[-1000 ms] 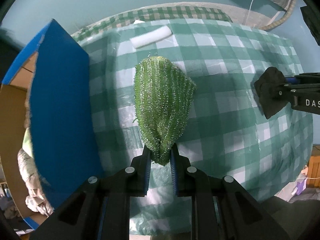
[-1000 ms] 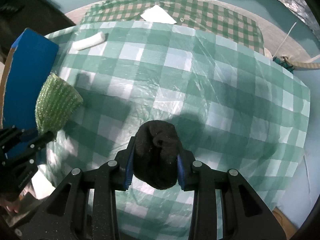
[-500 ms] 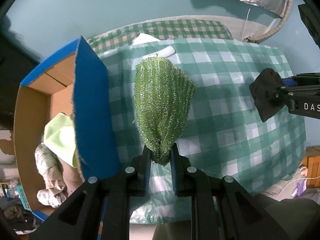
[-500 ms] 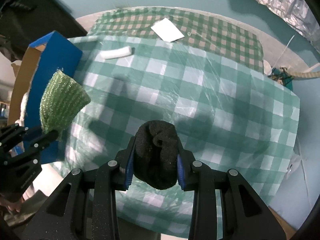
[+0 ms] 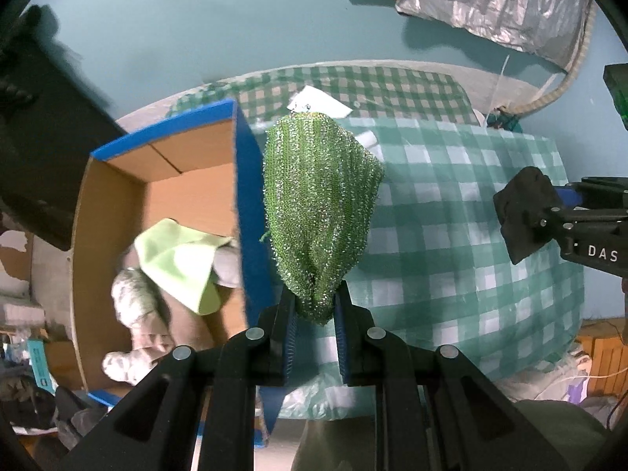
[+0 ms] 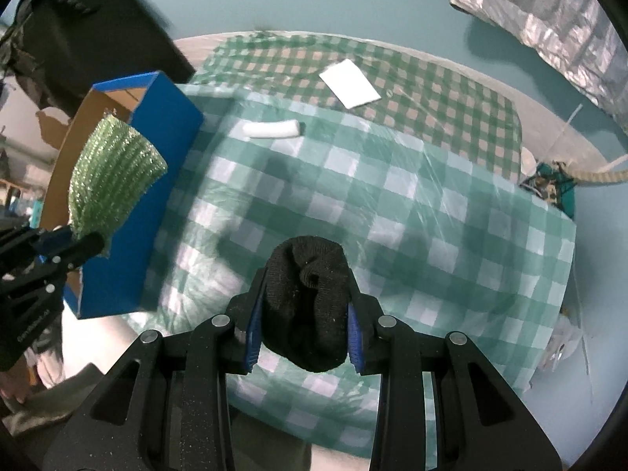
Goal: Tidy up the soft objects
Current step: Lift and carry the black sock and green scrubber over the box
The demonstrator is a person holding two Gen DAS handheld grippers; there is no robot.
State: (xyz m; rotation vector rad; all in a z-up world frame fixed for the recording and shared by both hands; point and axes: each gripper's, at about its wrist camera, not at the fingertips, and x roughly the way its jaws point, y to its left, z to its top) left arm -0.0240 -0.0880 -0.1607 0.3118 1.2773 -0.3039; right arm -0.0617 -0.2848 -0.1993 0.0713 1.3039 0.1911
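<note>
Looking maybe halfway: box (image 5: 165, 180) beside the desk (image 6: 392, 204) already holds some cloths, left tool (image 5: 314, 337) pinching the green scrubber (image 5: 320, 212) near its rim, right tool (image 6: 304, 337) clamping a black sock (image 6: 310, 302), white roll (image 6: 271, 129) unsorted.

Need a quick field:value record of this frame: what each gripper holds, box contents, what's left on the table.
left gripper: jaws shut on green scrubber, held up beside the box wall
right gripper: jaws shut on black sock, above the table
box: blue outside, cardboard inside, open top, at the table's left edge
box contents: light green cloth, grey-white fabrics
table: green checked cloth
left on table: white roll, white card
</note>
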